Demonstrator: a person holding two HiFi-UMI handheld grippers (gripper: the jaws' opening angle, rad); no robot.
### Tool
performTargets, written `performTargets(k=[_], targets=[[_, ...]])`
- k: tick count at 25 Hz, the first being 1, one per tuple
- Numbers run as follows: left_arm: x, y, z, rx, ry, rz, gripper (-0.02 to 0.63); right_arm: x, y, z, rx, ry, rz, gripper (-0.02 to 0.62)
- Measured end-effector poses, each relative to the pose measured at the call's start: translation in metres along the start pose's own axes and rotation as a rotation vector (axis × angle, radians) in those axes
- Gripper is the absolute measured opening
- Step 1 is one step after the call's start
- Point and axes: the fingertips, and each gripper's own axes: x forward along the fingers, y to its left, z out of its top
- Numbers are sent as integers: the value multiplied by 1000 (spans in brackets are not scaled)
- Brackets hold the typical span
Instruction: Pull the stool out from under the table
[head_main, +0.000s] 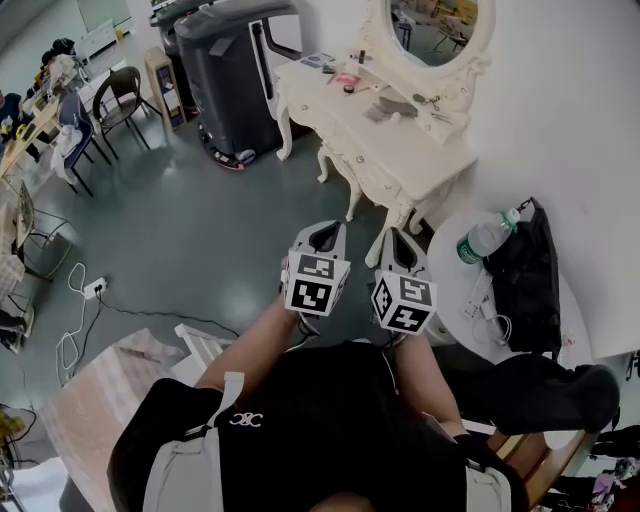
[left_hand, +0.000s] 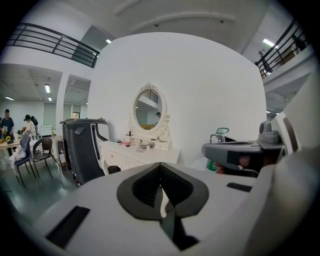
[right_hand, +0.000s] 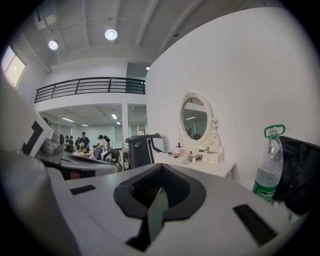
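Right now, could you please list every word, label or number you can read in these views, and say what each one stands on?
"C'estbon", only partly legible: white script on the green label of the water bottle.
Small white logo on the person's black shirt: too blurred to read.
Nothing else is legible.

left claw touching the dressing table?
Apart. The left gripper view shows the left claw shut and empty, with the dressing table standing well beyond it. The head view shows bare floor between them.
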Motion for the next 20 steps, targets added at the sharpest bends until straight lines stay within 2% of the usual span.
performTargets(k=[10,20], targets=[[0,20,8,-5,-40,14,3,9,11,9,-16,-15,12,5],[15,42,3,-6,-30,33,3,39,23,9,-1,-14,51,5]])
